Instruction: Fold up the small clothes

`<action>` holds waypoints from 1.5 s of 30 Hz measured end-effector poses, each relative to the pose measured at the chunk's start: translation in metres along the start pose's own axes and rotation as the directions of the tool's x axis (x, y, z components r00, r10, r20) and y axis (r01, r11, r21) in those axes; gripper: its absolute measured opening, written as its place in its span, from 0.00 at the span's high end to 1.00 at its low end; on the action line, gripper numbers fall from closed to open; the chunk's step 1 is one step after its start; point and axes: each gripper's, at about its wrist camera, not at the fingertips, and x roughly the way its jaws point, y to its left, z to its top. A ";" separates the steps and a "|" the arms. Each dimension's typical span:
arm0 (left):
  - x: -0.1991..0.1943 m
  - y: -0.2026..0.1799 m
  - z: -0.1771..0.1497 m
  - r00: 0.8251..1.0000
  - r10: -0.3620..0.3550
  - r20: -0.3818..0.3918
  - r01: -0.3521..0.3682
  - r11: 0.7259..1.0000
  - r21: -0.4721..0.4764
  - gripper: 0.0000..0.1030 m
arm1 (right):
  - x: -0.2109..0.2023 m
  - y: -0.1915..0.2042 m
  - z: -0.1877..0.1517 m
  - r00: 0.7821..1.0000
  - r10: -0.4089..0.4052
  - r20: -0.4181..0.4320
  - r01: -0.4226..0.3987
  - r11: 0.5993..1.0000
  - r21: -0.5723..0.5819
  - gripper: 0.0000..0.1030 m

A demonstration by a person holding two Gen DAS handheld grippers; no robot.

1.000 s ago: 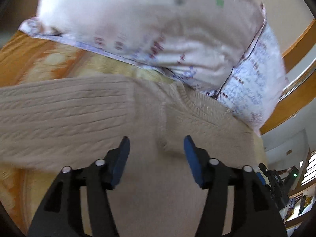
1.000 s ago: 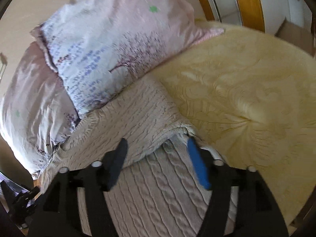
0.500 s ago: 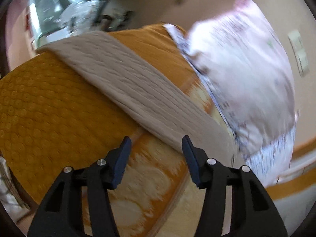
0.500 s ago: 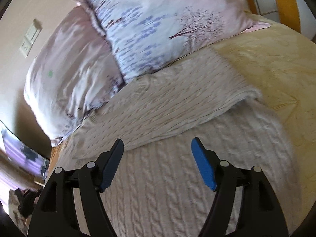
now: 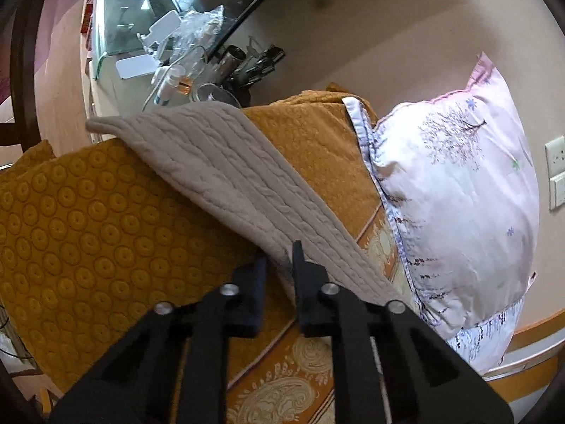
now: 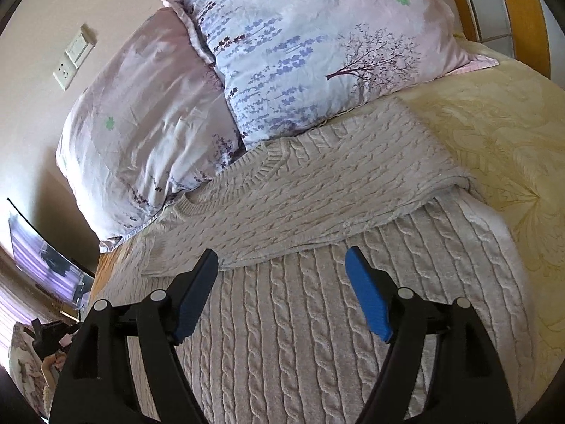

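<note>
A beige cable-knit sweater [image 6: 317,282] lies flat on the bed, its right sleeve [image 6: 335,190] folded across the chest below the neckline. My right gripper [image 6: 282,268] is open and empty just above the sweater's body, below the folded sleeve. In the left wrist view the sweater's other sleeve [image 5: 226,176] stretches out over the orange bedspread [image 5: 88,240]. My left gripper [image 5: 280,258] is shut on the near edge of this sleeve, pinching the knit between its jaws.
Two floral pillows [image 6: 300,53] lean at the head of the bed, touching the sweater's collar. One pillow [image 5: 459,194] stands right of the left gripper. A cluttered dresser [image 5: 183,70] lies beyond the bed's edge. A wooden headboard [image 6: 512,10] is at the far right.
My left gripper swung from the sweater's body to the outstretched sleeve and closed on its edge. My right gripper let go and drew back, open, above the sweater.
</note>
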 end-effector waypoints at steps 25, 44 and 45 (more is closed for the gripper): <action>0.042 -0.299 -0.210 0.849 -0.390 -0.356 0.524 0.705 0.479 0.94 | -0.028 -0.027 0.012 0.998 -0.019 0.059 0.020 1.000 -0.015 0.23; 0.049 -0.254 -0.274 0.862 -0.117 -0.493 0.462 0.580 0.671 0.34 | -0.021 0.036 0.030 0.997 0.065 -0.042 -0.076 0.936 -0.342 0.24; 0.049 -0.248 -0.262 0.874 -0.108 -0.473 0.439 0.592 0.676 0.38 | -0.015 0.051 0.027 0.995 0.084 -0.056 -0.099 0.913 -0.395 0.25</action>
